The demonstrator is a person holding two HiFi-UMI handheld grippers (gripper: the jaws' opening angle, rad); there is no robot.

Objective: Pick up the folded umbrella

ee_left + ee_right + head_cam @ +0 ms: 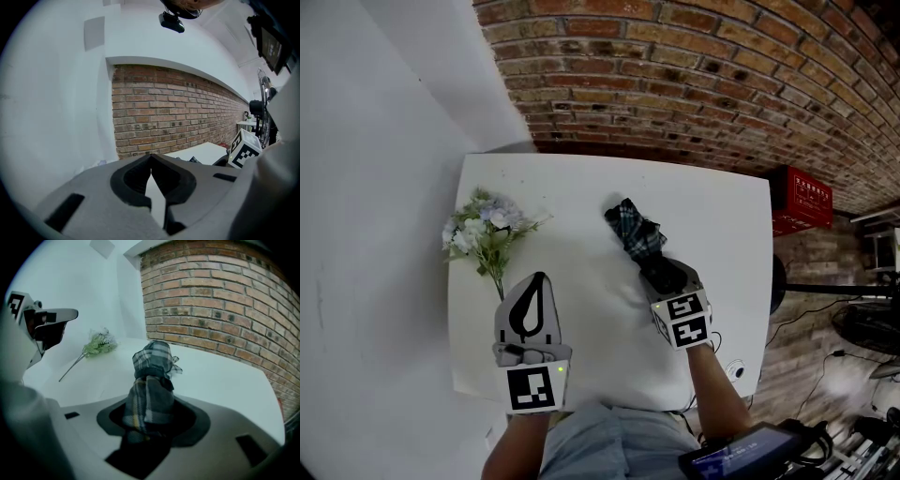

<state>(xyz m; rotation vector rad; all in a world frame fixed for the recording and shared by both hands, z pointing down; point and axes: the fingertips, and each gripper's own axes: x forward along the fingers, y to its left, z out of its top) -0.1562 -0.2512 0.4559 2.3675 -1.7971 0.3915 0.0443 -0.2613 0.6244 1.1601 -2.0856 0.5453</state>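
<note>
Plaid folded umbrella [634,232] lies on the white tabletop [581,187], its near end pinched between the fingers of the right gripper [656,264], while the left gripper [535,278], fingers pressed together on nothing, sits beside a flower sprig [487,228].

The left gripper [538,281] is held out in front of the person, nearly level, its jaws meeting at the tips with nothing between them. The right gripper [664,274] angles steeply downward on an outstretched forearm, jaws clamped on the folded umbrella [635,232].
</note>
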